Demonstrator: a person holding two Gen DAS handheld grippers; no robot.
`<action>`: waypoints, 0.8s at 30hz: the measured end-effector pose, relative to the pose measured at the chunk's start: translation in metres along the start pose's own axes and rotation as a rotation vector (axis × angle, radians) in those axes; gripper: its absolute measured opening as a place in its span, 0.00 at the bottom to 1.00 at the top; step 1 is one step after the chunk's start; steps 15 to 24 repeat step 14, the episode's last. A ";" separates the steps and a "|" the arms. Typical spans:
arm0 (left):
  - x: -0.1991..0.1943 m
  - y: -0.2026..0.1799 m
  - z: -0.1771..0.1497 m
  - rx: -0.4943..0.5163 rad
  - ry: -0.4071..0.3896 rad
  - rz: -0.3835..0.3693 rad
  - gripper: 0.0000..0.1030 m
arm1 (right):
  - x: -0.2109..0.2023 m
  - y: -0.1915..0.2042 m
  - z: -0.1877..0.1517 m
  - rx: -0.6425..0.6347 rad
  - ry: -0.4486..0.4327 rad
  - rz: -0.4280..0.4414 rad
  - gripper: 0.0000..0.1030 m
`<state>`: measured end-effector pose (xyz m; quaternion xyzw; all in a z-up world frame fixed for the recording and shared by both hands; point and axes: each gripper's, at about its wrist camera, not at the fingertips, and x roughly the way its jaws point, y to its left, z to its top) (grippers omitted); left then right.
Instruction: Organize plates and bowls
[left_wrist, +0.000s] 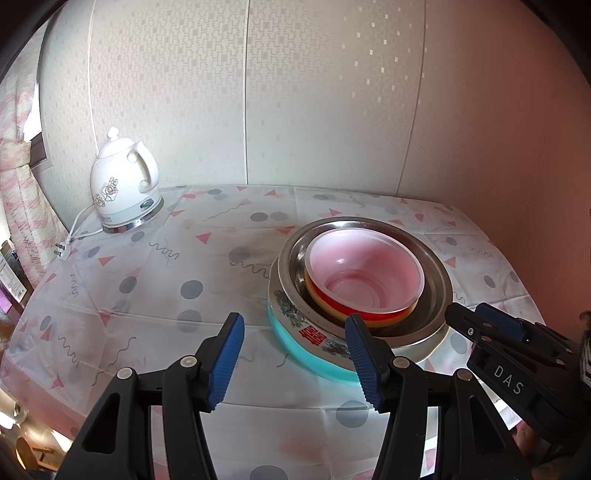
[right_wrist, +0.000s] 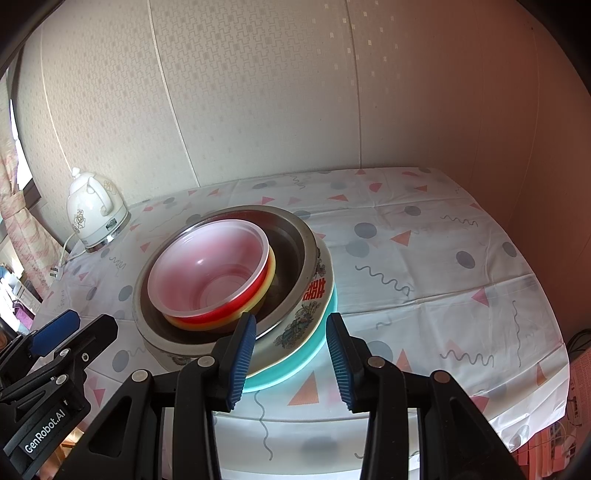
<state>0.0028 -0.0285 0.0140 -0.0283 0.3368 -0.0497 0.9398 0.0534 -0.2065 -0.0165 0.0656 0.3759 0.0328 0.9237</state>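
1. On the table (left_wrist: 155, 295), under a thin plastic cloth printed with pink triangles, grey dots and wavy lines, stands one nested stack of dishes, at about 3 o'clock from the middle in the left wrist view.
2. The lowest piece is a turquoise plate (left_wrist: 295, 350), round and smooth. On it sits a white enamel basin (left_wrist: 314, 332) with painted flowers and a red double-happiness sign on its wide rim.
3. Inside the basin rests a stainless steel bowl (left_wrist: 439, 280), dull and a little stained.
4. Inside the steel bowl is a red bowl (left_wrist: 369, 314) with a yellow-orange band, and in it a translucent plastic bowl (left_wrist: 365, 273) with a thin rolled rim and ring steps at the bottom.
5. The left claw (left_wrist: 295, 358) is wide open and holds nothing; its ribbed blue pads (left_wrist: 227, 362) are apart, at 6 o'clock of the stack.
6. The right claw (right_wrist: 291, 363) is also wide open and empty, over the plate's near edge.
7. A white ceramic kettle (left_wrist: 123, 184) with a rose pattern stands at 10 o'clock, on a shiny metal base.
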 end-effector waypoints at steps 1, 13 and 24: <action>0.000 0.000 0.000 0.000 -0.001 -0.001 0.56 | 0.000 0.000 0.000 0.000 0.000 0.000 0.39; -0.002 0.002 0.001 -0.018 -0.030 -0.025 0.56 | 0.002 -0.002 -0.001 0.007 -0.006 -0.001 0.39; -0.001 0.003 0.001 -0.018 -0.026 -0.027 0.56 | 0.001 -0.003 0.000 0.011 -0.012 -0.002 0.39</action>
